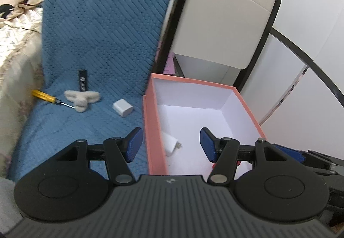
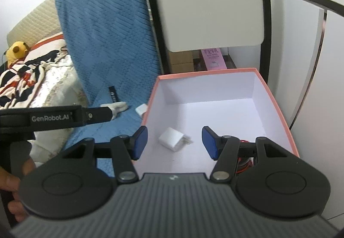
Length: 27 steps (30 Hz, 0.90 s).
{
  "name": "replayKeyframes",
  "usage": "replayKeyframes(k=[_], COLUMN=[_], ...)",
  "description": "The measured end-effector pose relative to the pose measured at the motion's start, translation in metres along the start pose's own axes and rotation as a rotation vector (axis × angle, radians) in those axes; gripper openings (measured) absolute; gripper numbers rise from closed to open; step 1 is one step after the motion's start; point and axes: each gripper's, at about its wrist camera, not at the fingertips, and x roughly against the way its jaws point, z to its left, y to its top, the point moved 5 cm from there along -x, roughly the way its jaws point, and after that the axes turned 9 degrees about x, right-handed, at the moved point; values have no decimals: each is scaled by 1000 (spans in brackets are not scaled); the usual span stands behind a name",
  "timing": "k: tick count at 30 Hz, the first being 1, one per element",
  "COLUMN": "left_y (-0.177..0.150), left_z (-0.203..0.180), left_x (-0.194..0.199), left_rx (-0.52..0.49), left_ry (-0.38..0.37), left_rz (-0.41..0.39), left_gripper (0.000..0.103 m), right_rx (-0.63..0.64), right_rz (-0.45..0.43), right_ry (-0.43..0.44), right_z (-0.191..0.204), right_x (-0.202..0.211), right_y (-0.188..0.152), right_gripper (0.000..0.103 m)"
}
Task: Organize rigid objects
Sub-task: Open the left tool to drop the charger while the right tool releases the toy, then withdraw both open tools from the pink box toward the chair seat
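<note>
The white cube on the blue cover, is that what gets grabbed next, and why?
Probably yes. The left gripper is open and empty. One charger already lies in the box, and the cube is the loose thing nearest the box. So I'd move the left gripper out over it.

Both views are evenly and brightly lit by soft, diffuse light; shadows are faint. The white box interior (image 2: 215,113) is nearly washed out. Fisheye distortion bends straight edges towards the margins. Slight motion blur softens the blue cover (image 1: 103,33) and background.
</note>
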Motion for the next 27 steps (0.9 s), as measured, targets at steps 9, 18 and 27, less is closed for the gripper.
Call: replayKeyframes(k=[9,18,27], left_y=[-11,-21,-37], left_z=[46,77,96], left_x=[48,79,107], left_rx=[25,35,31], left_ry=[24,34,43], left_rz=[-39,-56,-62], left_gripper=[66,70,78], right_rx=[22,20,14], right_rz=[2,4,7], right_ry=[-1,9,3], right_z=[43,79,99], right_x=[23,43,53], right_y=[-14,-25,-36], right_gripper=[58,58,58])
